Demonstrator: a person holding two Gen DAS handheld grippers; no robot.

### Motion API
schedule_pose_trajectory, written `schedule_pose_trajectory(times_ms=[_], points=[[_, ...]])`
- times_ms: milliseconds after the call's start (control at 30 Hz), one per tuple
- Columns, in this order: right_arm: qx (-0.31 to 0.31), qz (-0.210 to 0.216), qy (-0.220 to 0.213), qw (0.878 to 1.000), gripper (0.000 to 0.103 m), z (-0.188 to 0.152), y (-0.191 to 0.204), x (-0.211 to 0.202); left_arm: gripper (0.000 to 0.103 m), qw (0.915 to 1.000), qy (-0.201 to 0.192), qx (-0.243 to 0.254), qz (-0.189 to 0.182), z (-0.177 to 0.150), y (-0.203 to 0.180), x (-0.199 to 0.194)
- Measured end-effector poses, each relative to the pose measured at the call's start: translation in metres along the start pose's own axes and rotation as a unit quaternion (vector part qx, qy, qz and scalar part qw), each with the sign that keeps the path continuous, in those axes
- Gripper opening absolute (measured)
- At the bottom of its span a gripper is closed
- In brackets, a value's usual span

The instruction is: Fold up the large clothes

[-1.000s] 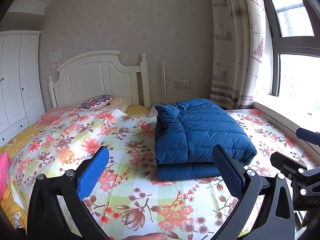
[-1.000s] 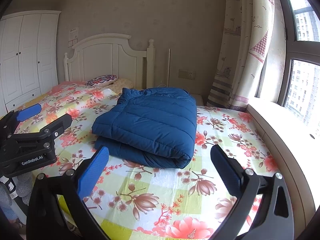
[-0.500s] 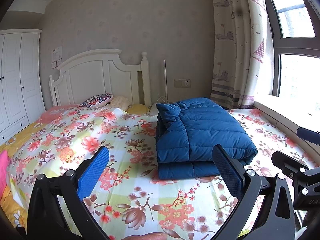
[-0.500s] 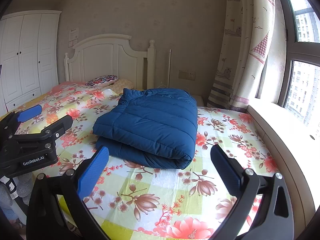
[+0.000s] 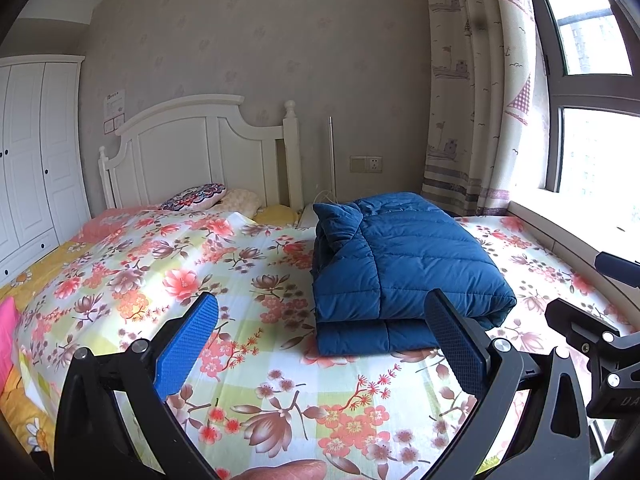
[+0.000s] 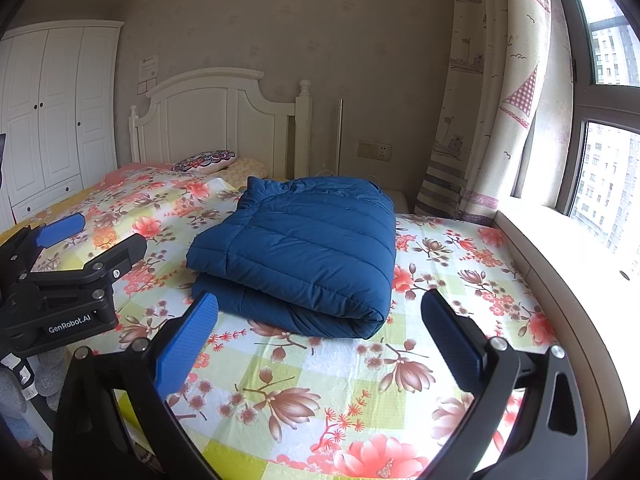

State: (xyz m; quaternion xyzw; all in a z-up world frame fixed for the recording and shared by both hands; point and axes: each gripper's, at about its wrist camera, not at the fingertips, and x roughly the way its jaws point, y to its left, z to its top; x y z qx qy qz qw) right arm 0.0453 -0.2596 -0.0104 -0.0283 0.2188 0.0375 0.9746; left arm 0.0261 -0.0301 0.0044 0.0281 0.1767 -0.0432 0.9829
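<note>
The jacket (image 6: 296,252) lies folded on the bed (image 6: 320,392); folding looks done. My left gripper (image 5: 320,344) and right gripper (image 6: 320,340) hang wide, empty; next, I'd judge, only tidying.

A: What can't you make out?
B: The notice (image 6: 148,69) on the wall is too small to read. The jacket (image 5: 400,264) hides its own lower layers, and the bedside stand behind it.
A: Anything cut off?
B: The wardrobe (image 5: 28,152) runs off the left edge. The right claw (image 5: 600,304) shows only partly at the right edge of the left wrist view; I cannot tell its far finger.
</note>
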Motion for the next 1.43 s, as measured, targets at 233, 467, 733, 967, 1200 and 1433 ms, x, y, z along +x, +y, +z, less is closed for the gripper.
schedule_pose_trajectory(times_ms=[233, 467, 733, 967, 1200, 1433], points=[[-0.002, 0.002, 0.001, 1.0, 0.101, 0.0, 0.0, 0.0, 0.099, 1.0, 0.0, 0.0, 0.0, 0.0, 0.0, 0.0], [-0.001, 0.002, 0.001, 1.0, 0.101, 0.0, 0.001, 0.0, 0.099, 1.0, 0.0, -0.001, 0.001, 0.0, 0.0, 0.0], [-0.003, 0.003, 0.002, 1.0, 0.101, 0.0, 0.002, 0.002, 0.099, 1.0, -0.002, 0.0, 0.001, -0.001, 0.0, -0.001], [-0.004, 0.005, 0.002, 1.0, 0.101, -0.001, 0.002, 0.002, 0.099, 1.0, -0.006, 0.003, 0.0, -0.001, 0.0, -0.002], [-0.003, 0.011, 0.015, 1.0, 0.101, -0.009, -0.004, 0.014, 0.099, 0.9994, -0.004, 0.006, -0.033, -0.007, -0.001, 0.008], [-0.012, -0.05, 0.05, 0.997, 0.1, -0.003, -0.07, 0.045, 0.099, 0.9905, 0.137, 0.007, -0.011, 0.009, 0.089, 0.12]])
